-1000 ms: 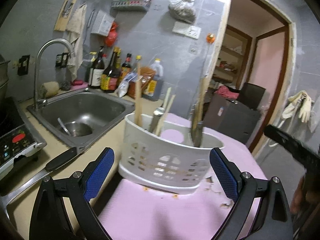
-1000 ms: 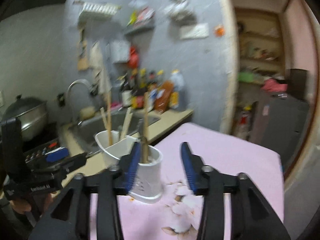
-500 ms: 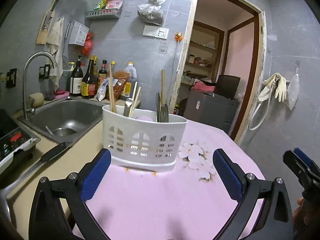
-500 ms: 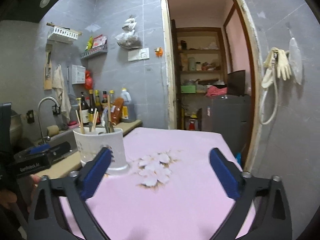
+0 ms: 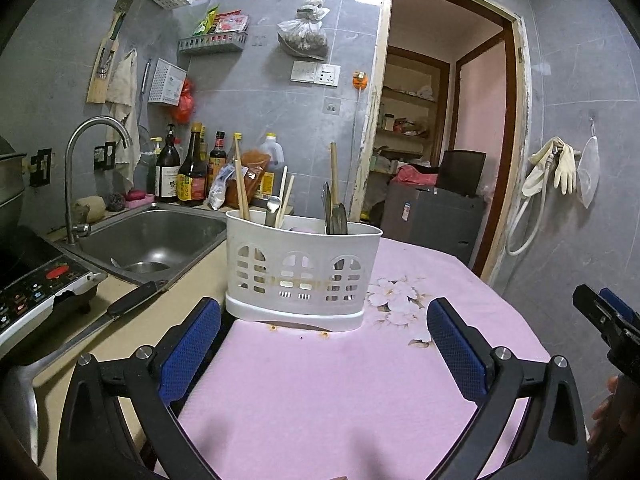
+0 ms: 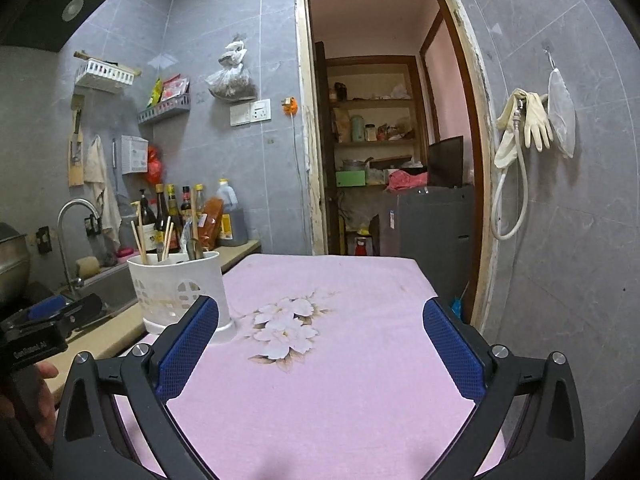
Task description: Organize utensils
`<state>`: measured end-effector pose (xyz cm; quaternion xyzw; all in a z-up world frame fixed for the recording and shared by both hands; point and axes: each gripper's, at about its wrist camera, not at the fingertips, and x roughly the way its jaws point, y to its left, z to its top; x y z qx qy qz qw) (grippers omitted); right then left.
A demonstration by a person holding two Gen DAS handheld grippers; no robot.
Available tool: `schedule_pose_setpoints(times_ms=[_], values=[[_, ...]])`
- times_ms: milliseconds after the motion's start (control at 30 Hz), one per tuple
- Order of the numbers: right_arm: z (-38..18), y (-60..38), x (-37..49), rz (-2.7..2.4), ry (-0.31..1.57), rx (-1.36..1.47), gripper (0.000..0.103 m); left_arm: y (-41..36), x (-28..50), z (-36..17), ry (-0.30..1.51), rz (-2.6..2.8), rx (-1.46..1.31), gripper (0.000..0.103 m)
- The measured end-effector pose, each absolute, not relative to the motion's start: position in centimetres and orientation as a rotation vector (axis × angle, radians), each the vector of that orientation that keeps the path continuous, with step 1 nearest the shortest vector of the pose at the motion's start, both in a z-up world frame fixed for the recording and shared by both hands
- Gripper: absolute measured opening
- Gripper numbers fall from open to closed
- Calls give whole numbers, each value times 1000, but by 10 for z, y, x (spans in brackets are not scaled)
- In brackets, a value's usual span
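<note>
A white slotted utensil holder [image 5: 300,272] stands on the pink cloth-covered table [image 5: 340,392], upright, with wooden chopsticks [image 5: 241,184], a metal spoon [image 5: 273,209] and dark metal utensils [image 5: 336,216] in it. It also shows in the right wrist view [image 6: 176,288] at the table's left edge. My left gripper [image 5: 324,352] is open and empty, a short way in front of the holder. My right gripper [image 6: 320,352] is open and empty over the middle of the table, right of the holder.
A steel sink [image 5: 156,240] with a tap [image 5: 88,152] lies left of the table. A black-handled knife [image 5: 100,320] lies on the counter beside an induction cooker [image 5: 36,284]. Sauce bottles [image 5: 192,176] line the wall. An open doorway [image 6: 384,152] is behind the table.
Both grippers have pulled back from the holder and now sit lower and farther from it. The right gripper, nearly closed at the holder a second ago, has opened wide.
</note>
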<state>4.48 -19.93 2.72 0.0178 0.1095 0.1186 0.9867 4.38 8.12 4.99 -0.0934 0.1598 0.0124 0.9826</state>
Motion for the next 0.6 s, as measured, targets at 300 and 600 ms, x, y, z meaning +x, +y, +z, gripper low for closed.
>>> schedule_pose_setpoints(times_ms=[300, 600], values=[[26, -197, 45, 240, 235, 21, 103, 82, 43, 49, 321, 30, -182, 101], [25, -196, 46, 253, 248, 19, 103, 83, 43, 47, 325, 30, -182, 101]])
